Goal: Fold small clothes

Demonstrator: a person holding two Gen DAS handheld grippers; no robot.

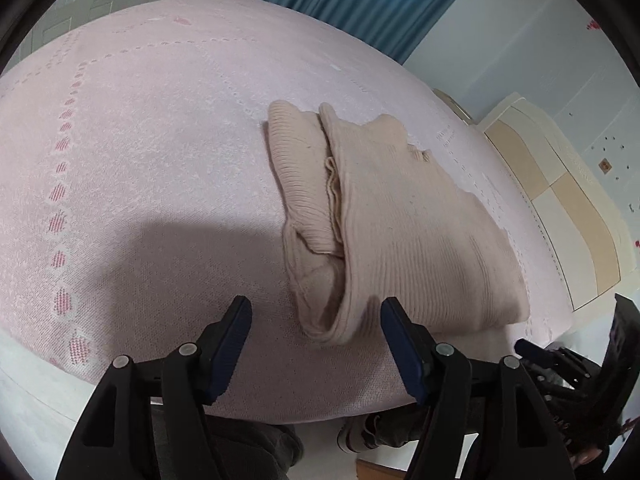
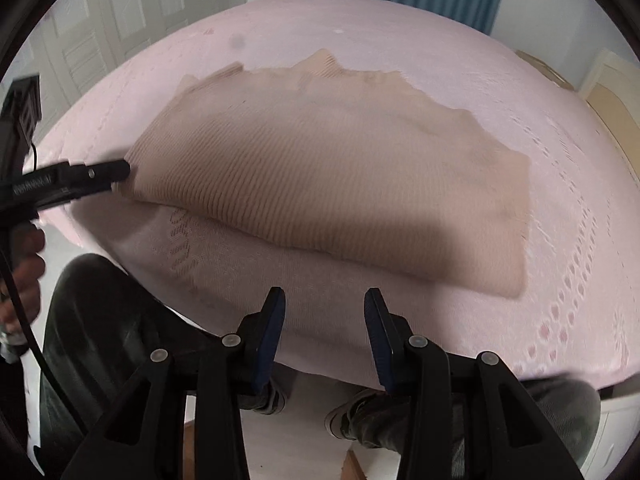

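Just ahead of the left gripper point(image 1: 316, 316), a folded beige ribbed garment point(image 1: 400, 216) lies on a pink bed cover point(image 1: 140, 152). Left gripper jaws stand apart, one on either side of the garment's near folded corner; no pad visibly presses on the fabric. Right gripper point(image 2: 325, 308) jaws stand partly open with only bed cover between them; the garment lies beyond its fingertips, apart from them. From the right wrist camera, the left gripper enters from the left with its tip at the garment's left corner; contact cannot be determined. That view is blurred, so the garment's far edge is hard to read. Inner folded layers are hidden. Below both grippers, the person's legs and shoes are partly covered by the gripper bodies.
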